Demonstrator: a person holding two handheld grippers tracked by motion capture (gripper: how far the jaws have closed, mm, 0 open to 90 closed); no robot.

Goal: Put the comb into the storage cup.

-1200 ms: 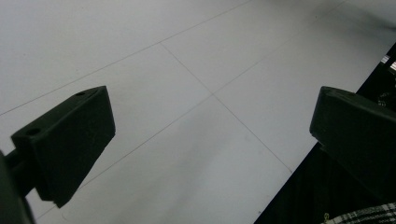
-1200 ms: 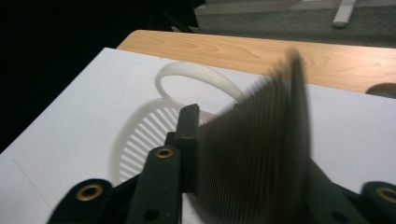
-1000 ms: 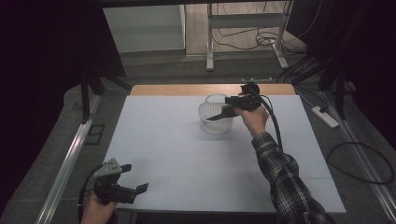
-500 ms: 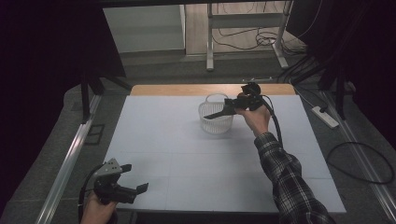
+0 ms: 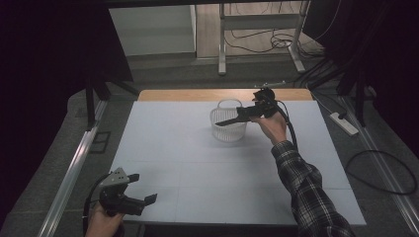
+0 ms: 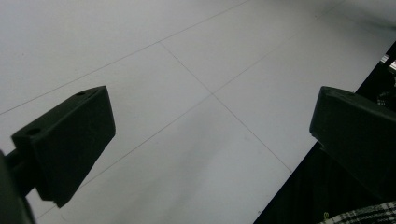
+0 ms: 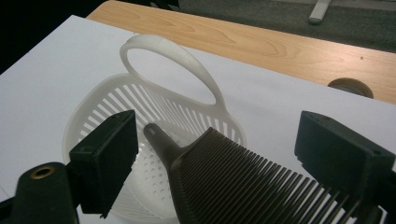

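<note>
My right gripper (image 5: 236, 117) hovers over a white slotted basket (image 5: 228, 130) with a loop handle at the far middle of the white table (image 5: 188, 163). In the right gripper view a dark comb (image 7: 224, 177) lies between the jaws of the right gripper (image 7: 224, 142), its thin handle pointing down into the basket (image 7: 100, 114). The jaws have just been opening, and the pads stand clear of the comb on both sides. My left gripper (image 5: 142, 188) rests at the near left corner, open and empty, with bare table between the jaws of the left gripper (image 6: 210, 126).
A strip of wooden tabletop (image 5: 197, 95) shows past the far edge of the white sheet. A power strip (image 5: 344, 123) and cables (image 5: 380, 168) lie on the floor to the right. A metal rail (image 5: 74, 168) runs along the left side.
</note>
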